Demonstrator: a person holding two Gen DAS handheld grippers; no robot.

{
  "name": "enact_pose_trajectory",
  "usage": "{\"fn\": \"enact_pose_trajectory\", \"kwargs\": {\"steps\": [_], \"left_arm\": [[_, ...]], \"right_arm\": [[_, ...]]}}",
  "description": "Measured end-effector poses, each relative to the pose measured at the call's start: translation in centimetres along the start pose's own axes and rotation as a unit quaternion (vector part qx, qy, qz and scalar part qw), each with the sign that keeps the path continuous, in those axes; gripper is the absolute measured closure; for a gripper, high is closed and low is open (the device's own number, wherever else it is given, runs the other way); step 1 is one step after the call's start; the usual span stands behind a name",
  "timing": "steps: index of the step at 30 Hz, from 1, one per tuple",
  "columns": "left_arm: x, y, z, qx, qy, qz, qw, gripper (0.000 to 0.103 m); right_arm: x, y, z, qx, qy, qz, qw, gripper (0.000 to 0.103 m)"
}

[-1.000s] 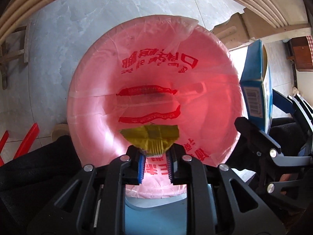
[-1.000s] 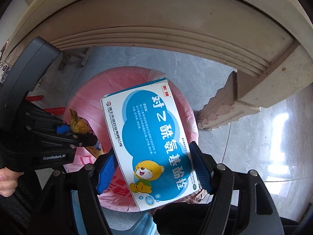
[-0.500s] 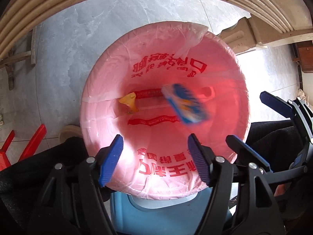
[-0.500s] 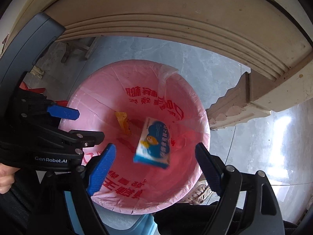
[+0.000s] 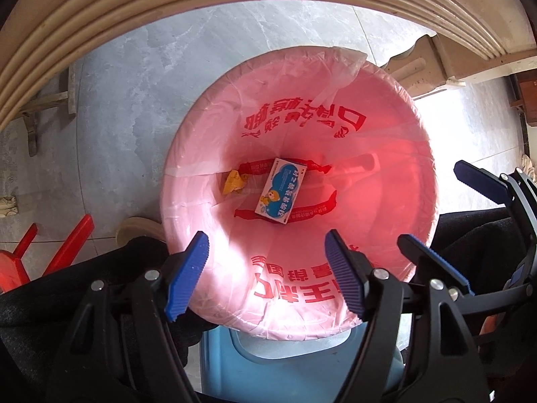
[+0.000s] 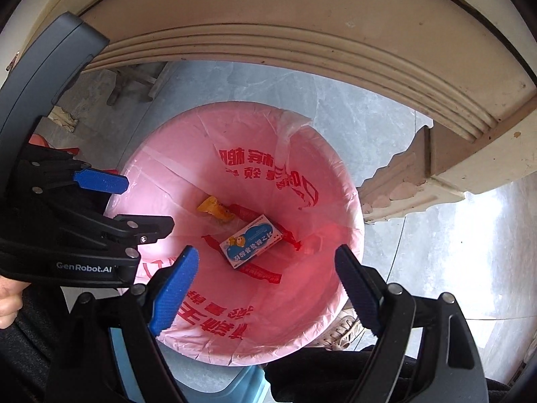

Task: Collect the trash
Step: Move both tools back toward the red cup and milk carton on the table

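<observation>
Grey tile floor (image 5: 161, 77), pink-lined bin (image 5: 416, 154) mid-frame. Blue med box (image 5: 281, 189) + yellow wrapper (image 5: 234, 183) lie at bin bottom, straight ahead of both tools; box long axis diagonal. Left tool (image 5: 265, 277) & right tool (image 6: 265, 285) both spread wide, nothing held.

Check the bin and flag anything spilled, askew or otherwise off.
Nothing stands out. The blue medicine box and the yellow wrapper both lie at the bottom of the pink bin liner, nothing on the floor around it. Left gripper and right gripper are open, empty.
</observation>
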State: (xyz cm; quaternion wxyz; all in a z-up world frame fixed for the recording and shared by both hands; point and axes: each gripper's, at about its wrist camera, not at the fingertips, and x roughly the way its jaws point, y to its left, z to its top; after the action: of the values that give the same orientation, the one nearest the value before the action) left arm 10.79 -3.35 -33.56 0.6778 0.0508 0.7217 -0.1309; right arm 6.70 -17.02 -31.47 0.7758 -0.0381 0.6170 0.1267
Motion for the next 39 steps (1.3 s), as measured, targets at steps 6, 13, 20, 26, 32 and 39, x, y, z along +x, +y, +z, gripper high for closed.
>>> {"fn": "enact_pose_trajectory", "kwargs": {"steps": [6, 13, 20, 26, 32, 39], "left_arm": [[-2.5, 0.2, -1.3, 0.003, -0.024, 0.030, 0.9992, 0.033], [-11.7, 1.1, -4.4, 0.008, -0.091, 0.033, 0.9953, 0.033], [-24.3, 3.3, -5.2, -0.026, -0.148, 0.006, 0.9887, 0.028], [-34.4, 3.7, -3.2, -0.025, -0.207, 0.016, 0.9780, 0.018], [-39.0, 3.4, 0.2, -0.017, -0.191, -0.043, 0.9804, 0.018], [-42.1, 3.3, 4.8, -0.048, -0.183, -0.038, 0.9811, 0.018]], "right_arm": [[-1.7, 0.0, -0.2, 0.005, -0.019, -0.003, 1.000, 0.022], [-9.5, 1.3, -0.8, 0.002, -0.091, 0.030, 0.995, 0.020], [-21.0, 1.6, 0.7, -0.029, -0.181, 0.041, 0.982, 0.007], [-29.4, 0.7, 5.1, -0.058, -0.223, 0.041, 0.972, 0.007], [-35.9, -1.2, 10.7, -0.070, -0.250, 0.038, 0.965, 0.007], [-38.8, -4.1, 16.8, -0.065, -0.271, 0.016, 0.960, 0.007]]}}
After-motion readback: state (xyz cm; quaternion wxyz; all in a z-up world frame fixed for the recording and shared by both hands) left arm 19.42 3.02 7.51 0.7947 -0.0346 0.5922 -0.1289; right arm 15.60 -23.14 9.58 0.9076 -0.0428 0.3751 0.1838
